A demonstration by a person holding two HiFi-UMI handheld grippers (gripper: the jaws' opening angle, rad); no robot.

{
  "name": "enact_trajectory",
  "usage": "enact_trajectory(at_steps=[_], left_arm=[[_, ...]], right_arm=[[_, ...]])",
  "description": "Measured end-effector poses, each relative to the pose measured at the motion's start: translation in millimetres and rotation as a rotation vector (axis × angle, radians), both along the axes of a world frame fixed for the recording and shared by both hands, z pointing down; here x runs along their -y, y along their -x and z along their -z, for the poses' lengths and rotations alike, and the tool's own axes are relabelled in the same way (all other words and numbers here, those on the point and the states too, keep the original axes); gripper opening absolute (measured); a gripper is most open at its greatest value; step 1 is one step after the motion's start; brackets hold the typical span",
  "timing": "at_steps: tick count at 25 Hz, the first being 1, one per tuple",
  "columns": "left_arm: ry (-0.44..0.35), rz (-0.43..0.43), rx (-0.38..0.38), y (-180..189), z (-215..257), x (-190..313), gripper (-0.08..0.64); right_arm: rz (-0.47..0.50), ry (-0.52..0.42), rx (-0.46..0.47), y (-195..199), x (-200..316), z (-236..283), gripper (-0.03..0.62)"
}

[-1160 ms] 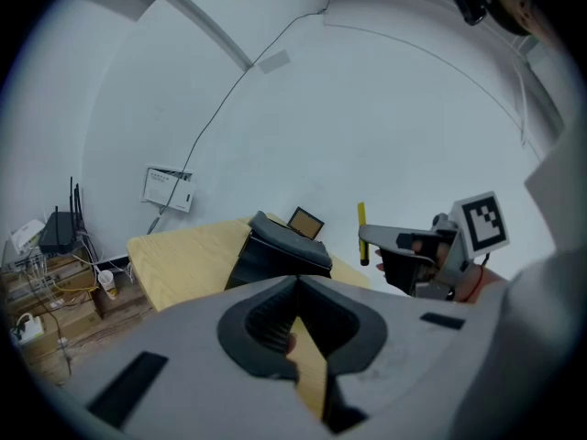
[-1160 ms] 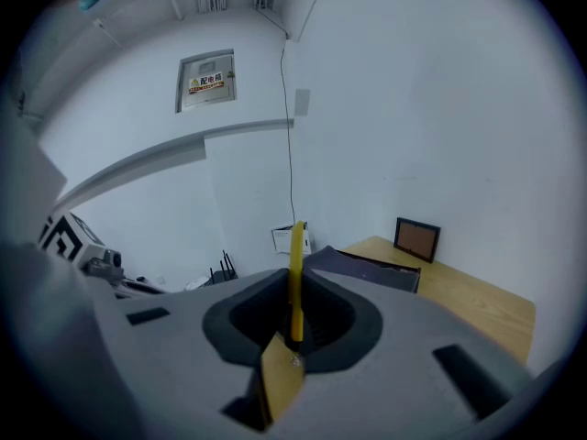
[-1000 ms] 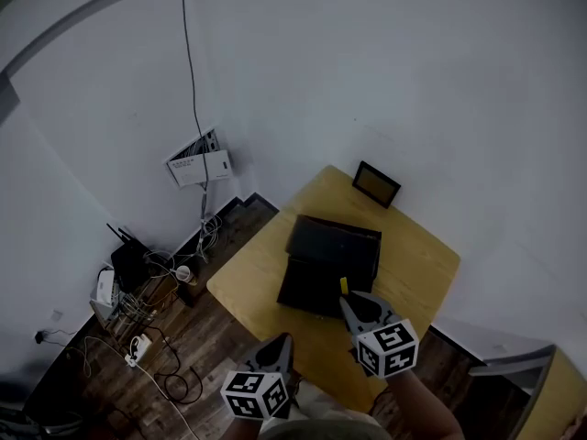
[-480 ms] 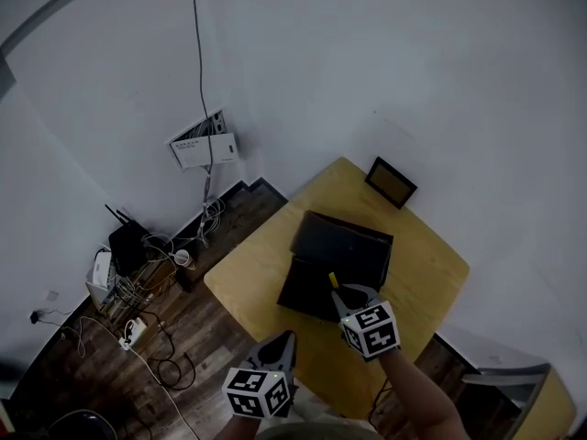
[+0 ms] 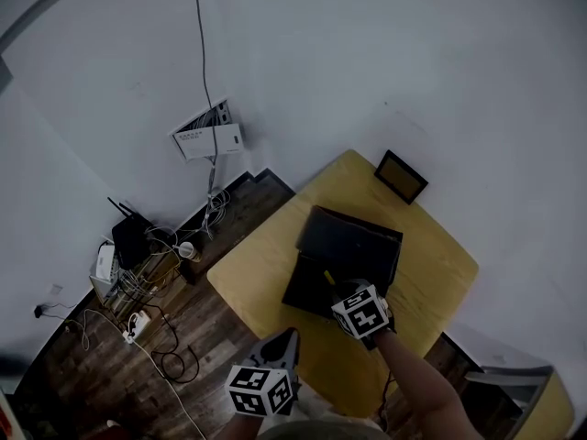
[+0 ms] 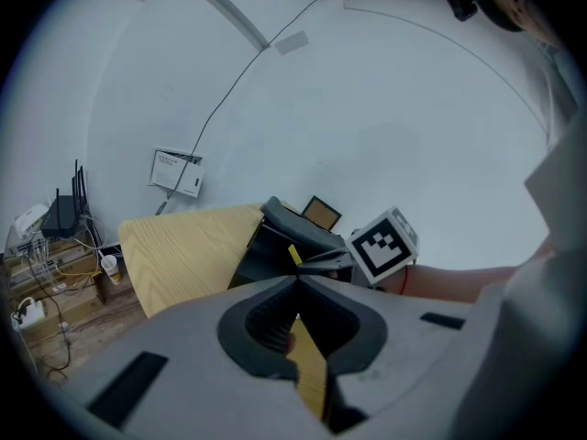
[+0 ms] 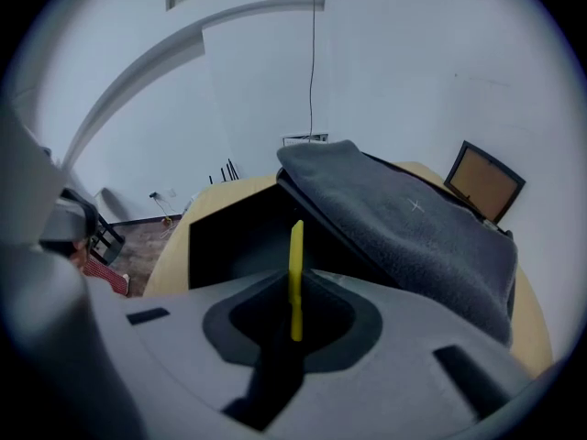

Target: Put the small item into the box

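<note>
A black box lies open on the yellow wooden table, its grey lid tilted back behind it. My right gripper hangs over the box's near right part, shut on a thin yellow strip. In the right gripper view the strip stands upright between the jaws of that gripper, with the box's dark inside just beyond and the lid to the right. My left gripper stays near the table's front edge, its tips together with nothing held.
A small framed panel leans against the wall at the table's far corner. Left of the table the wooden floor holds cables, a router and a power strip. A white box hangs on the wall.
My right gripper has carried the yellow strip a little left and farther in over the open box. The left gripper has barely moved.
</note>
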State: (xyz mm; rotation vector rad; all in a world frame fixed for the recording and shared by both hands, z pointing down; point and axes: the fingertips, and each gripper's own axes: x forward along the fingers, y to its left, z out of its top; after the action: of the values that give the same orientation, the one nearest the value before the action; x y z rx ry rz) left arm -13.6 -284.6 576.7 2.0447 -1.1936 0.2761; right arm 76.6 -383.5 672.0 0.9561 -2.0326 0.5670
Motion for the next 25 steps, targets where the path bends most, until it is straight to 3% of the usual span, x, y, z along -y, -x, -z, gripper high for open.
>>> enact_trajectory(at_steps=[6,20,22,25], left_arm=[[-0.002,-0.009,0.001,-0.2,0.9,-0.5,0.004],[-0.013,0.001,-0.004,9.9,5.6,-10.2,0.004],[-0.018,-0.004,-0.005,10.5,7.8,-13.7,0.004],[-0.023,-0.005,-0.007,13.3,10.5,-19.2,0.003]], right_arm=[[0.026,0.073,-0.033,2.6,-2.8,-24.9,0.037],[-0.012,0.054,-0.072,1.5,1.5,-26.2,0.039],[-0.034,0.037,-0.067,-1.3,1.5,-23.3,0.110],[-0.045,0.025,-0.048,-1.0,-2.7,-17.9,0.110]])
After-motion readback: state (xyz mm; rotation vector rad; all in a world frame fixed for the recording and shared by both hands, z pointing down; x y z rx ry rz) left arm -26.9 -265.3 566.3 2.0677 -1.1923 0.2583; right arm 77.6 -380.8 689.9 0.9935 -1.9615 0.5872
